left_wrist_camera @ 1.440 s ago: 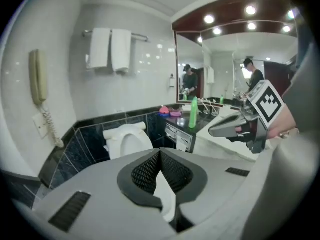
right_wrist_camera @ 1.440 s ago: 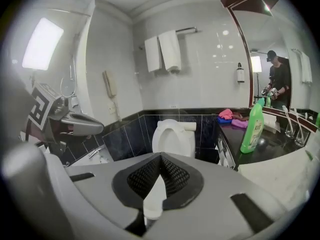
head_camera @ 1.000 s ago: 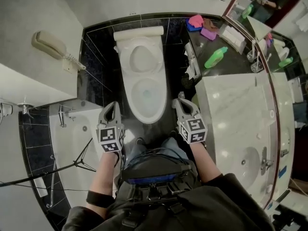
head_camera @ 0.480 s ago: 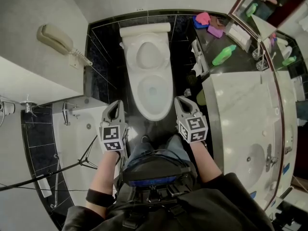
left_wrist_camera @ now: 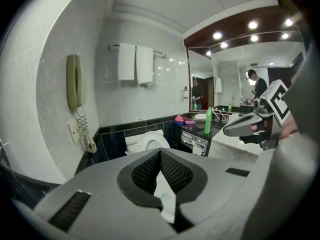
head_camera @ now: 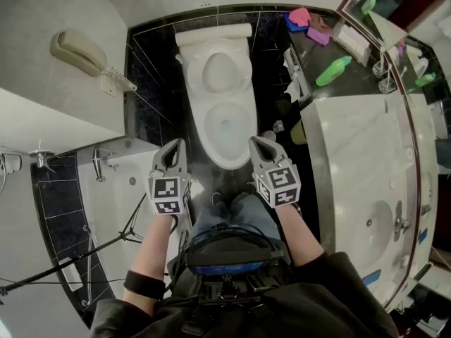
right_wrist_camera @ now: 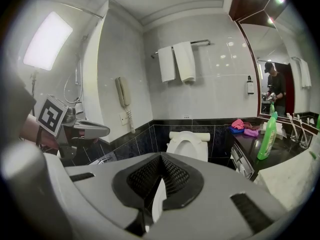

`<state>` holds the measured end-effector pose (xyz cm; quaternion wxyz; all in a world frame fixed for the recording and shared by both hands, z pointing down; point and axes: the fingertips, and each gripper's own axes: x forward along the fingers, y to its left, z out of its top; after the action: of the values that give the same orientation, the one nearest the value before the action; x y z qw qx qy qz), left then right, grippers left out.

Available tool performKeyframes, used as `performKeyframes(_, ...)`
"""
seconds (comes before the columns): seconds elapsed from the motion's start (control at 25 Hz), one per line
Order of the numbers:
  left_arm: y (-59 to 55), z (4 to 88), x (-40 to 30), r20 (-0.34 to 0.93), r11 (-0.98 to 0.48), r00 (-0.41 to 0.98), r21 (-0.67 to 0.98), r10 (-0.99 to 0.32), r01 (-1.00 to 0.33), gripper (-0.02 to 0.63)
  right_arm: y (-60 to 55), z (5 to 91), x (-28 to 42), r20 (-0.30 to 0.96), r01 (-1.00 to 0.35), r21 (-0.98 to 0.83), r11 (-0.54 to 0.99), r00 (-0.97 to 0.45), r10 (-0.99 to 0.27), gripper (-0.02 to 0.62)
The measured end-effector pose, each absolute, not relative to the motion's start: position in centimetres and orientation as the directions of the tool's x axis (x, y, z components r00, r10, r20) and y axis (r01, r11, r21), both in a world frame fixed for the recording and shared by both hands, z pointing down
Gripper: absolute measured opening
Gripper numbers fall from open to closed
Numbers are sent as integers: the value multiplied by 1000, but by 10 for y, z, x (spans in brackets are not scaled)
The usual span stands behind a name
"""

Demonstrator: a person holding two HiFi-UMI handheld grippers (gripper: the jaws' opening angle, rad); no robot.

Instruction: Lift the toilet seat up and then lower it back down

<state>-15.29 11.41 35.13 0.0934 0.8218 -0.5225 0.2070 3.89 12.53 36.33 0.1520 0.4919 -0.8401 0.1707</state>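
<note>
The white toilet [head_camera: 224, 97] stands against the black-tiled wall, ahead of me in the head view. An oval lid part [head_camera: 220, 72] stands upright against the tank, and the bowl [head_camera: 227, 129] below shows water. Whether the seat ring is up or down I cannot tell. My left gripper [head_camera: 173, 146] hovers shut and empty just left of the bowl's front. My right gripper [head_camera: 259, 141] hovers just right of it, jaws together, holding nothing. Neither touches the toilet. The toilet [right_wrist_camera: 188, 145] appears beyond the right gripper [right_wrist_camera: 160, 155], and the toilet [left_wrist_camera: 145, 143] also beyond the left gripper [left_wrist_camera: 160, 151].
A wall phone [head_camera: 79, 57] hangs at the left above a bathtub [head_camera: 113, 189]. A marble counter [head_camera: 356, 153] with a sink and a green bottle [head_camera: 333, 70] runs along the right. Towels [left_wrist_camera: 136, 64] hang above the toilet. A black tripod leg [head_camera: 106, 241] crosses the tub.
Both grippers have edged forward to either side of the bowl's front, and the view has shifted a little. The toilet looks the same.
</note>
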Motion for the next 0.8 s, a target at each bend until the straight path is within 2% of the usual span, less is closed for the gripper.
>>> performKeyframes(0.8, 46, 375, -106, 481, -358, 263, -117, -837, -926, 8, 65, 386, 33, 421, -747, -170, 642, -644, -638, 6)
